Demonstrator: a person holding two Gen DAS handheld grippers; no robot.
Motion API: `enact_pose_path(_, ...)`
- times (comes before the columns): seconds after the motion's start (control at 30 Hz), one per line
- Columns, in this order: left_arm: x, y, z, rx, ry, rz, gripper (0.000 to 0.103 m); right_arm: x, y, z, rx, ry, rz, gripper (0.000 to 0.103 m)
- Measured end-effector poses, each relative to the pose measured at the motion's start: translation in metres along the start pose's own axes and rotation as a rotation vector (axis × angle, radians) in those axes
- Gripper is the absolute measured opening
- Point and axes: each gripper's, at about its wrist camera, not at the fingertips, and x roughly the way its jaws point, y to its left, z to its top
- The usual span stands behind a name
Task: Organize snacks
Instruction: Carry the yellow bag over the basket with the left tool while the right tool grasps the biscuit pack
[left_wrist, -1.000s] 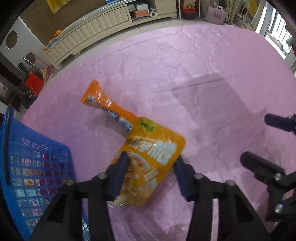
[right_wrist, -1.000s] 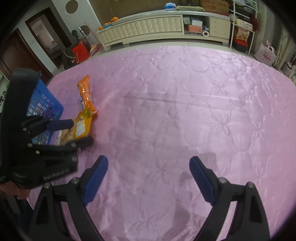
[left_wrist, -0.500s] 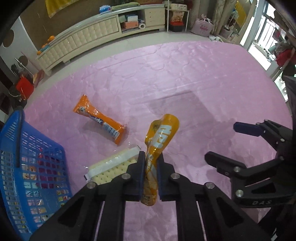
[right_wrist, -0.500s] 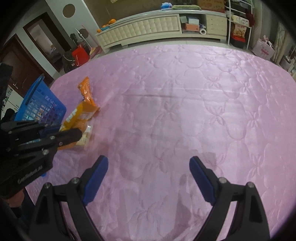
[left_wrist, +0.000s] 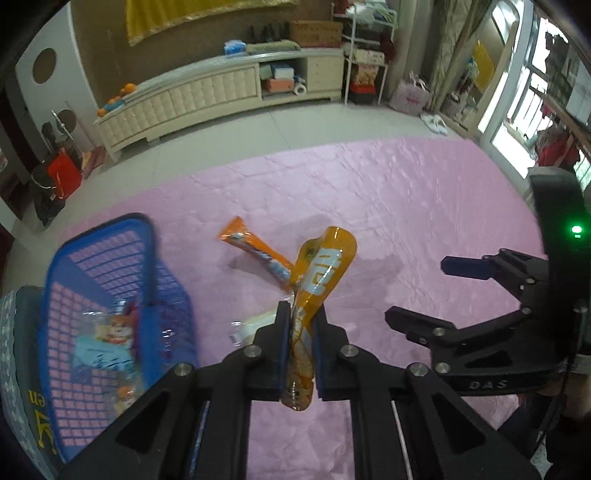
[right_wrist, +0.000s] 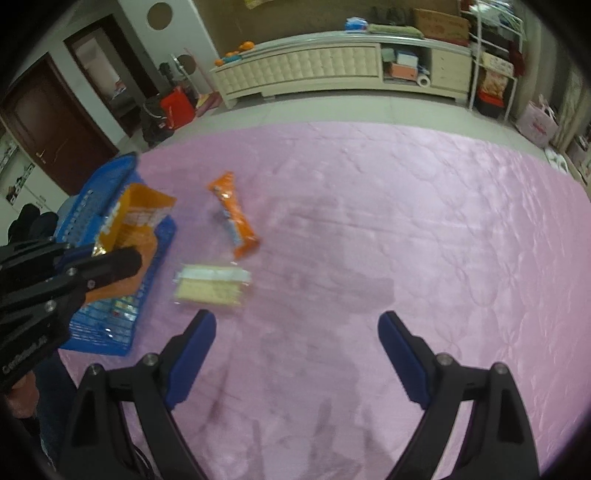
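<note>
My left gripper (left_wrist: 298, 325) is shut on a yellow-orange snack pouch (left_wrist: 321, 266), held up above the pink cloth; in the right wrist view the same pouch (right_wrist: 136, 218) hangs over the basket's near edge. A blue mesh basket (left_wrist: 66, 266) with several snacks inside stands at the left. An orange wrapped bar (right_wrist: 232, 214) and a clear pack of pale crackers (right_wrist: 210, 284) lie on the cloth. My right gripper (right_wrist: 297, 339) is open and holds nothing, hovering above the cloth just right of the crackers.
The pink cloth (right_wrist: 406, 221) covers the whole work surface. A cream low cabinet (right_wrist: 314, 70) stands beyond the far edge. A red bag (right_wrist: 177, 107) sits on the floor at the back left. A patterned box (left_wrist: 18, 369) lies under the basket.
My left gripper closed on the pouch and lifted it off the cloth, uncovering the cracker pack. Both grippers rose, and the basket now lies closer beside the left one.
</note>
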Motion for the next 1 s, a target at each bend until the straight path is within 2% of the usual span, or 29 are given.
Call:
enact_pose_path(0.17, -0.022, 0.028, -0.009, -0.044, -0.046, 0.008, 0.010, 0.016, 0.033, 0.009, -0.114, 0.034, 0.022, 0.092)
enact_pose_path(0.37, -0.044, 0.072, -0.026, -0.109, -0.070, -0.001, 0.010, 0.045, 0.073, 0.006, -0.245, 0.086, -0.025, 0.092)
enact_pose_path(0.4, -0.046, 0.081, -0.029, -0.116, -0.077, 0.015, 0.010, 0.050, 0.076, 0.006, -0.260, 0.033, 0.047, 0.092)
enact_pose_path(0.5, -0.052, 0.102, -0.035, -0.145, -0.084, 0.035, 0.010, 0.062, 0.088, 0.009, -0.271, 0.060, 0.040, 0.092)
enact_pose_path(0.67, -0.047, 0.135, -0.043, -0.206, -0.077, 0.050, 0.010, 0.082, 0.093, 0.020, -0.180, 0.112, 0.023, 0.092)
enact_pose_path(0.83, -0.035, 0.152, -0.049, -0.205, -0.033, 0.053, 0.010, 0.104, 0.084, 0.031, -0.046, 0.156, 0.037, 0.092)
enact_pose_path(0.93, -0.024, 0.156, -0.050, -0.202, -0.013, 0.043, 0.011, 0.117, 0.084, 0.037, -0.013, 0.194, 0.051, 0.093)
enact_pose_path(1.0, -0.015, 0.158, -0.051, -0.202, 0.006, 0.045, 0.011, 0.127, 0.086, 0.040, -0.009, 0.218, 0.029, 0.095)
